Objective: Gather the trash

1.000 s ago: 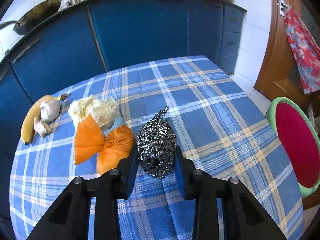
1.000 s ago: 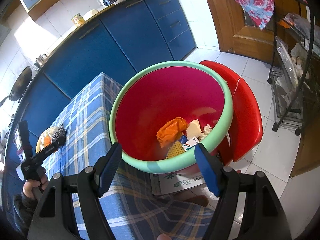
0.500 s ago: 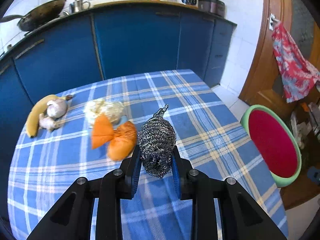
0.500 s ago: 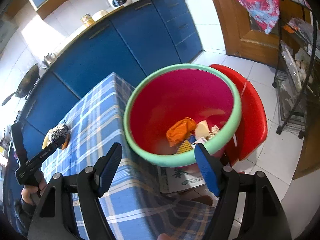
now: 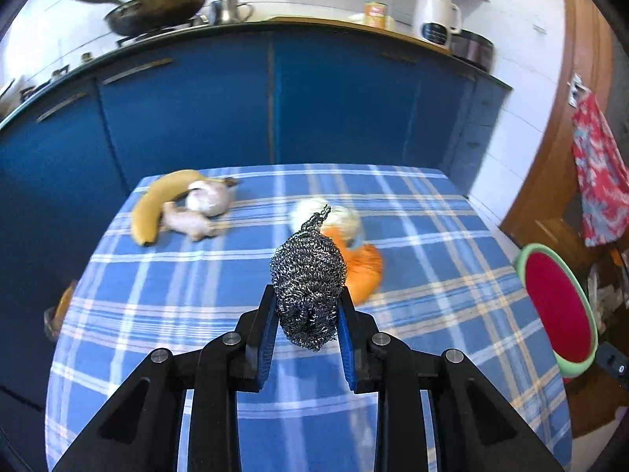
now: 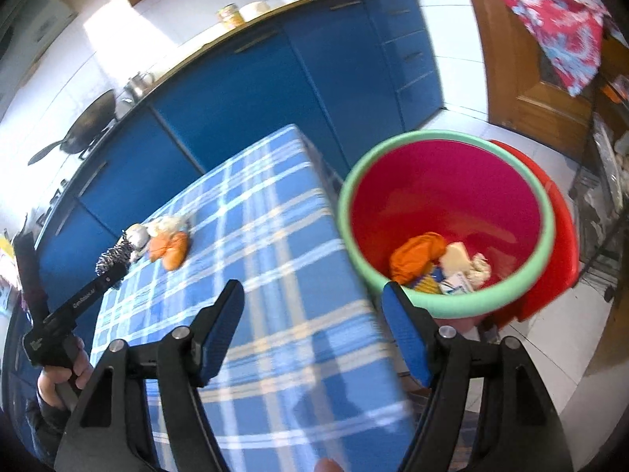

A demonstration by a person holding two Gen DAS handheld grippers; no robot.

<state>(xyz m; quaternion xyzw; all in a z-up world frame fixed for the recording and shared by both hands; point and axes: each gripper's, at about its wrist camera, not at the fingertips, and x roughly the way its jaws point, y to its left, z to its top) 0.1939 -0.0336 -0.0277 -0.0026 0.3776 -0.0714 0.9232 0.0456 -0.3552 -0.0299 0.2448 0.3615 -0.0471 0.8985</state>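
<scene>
Steel scourer [image 5: 308, 287] pinched between the left gripper [image 5: 306, 338] pads, lifted clear of the checked tablecloth [image 5: 196, 295]. Carry right toward the red bin [image 5: 558, 306], squeezing firmly and releasing only once well over its green rim. Right gripper [image 6: 312, 334] spread and empty, near the bin.

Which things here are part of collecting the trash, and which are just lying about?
Job: steel wool scrubber in the left gripper; orange bag and pale crumpled wad on the table; red bin.

Lying about: banana, garlic, wok, kettle.
</scene>
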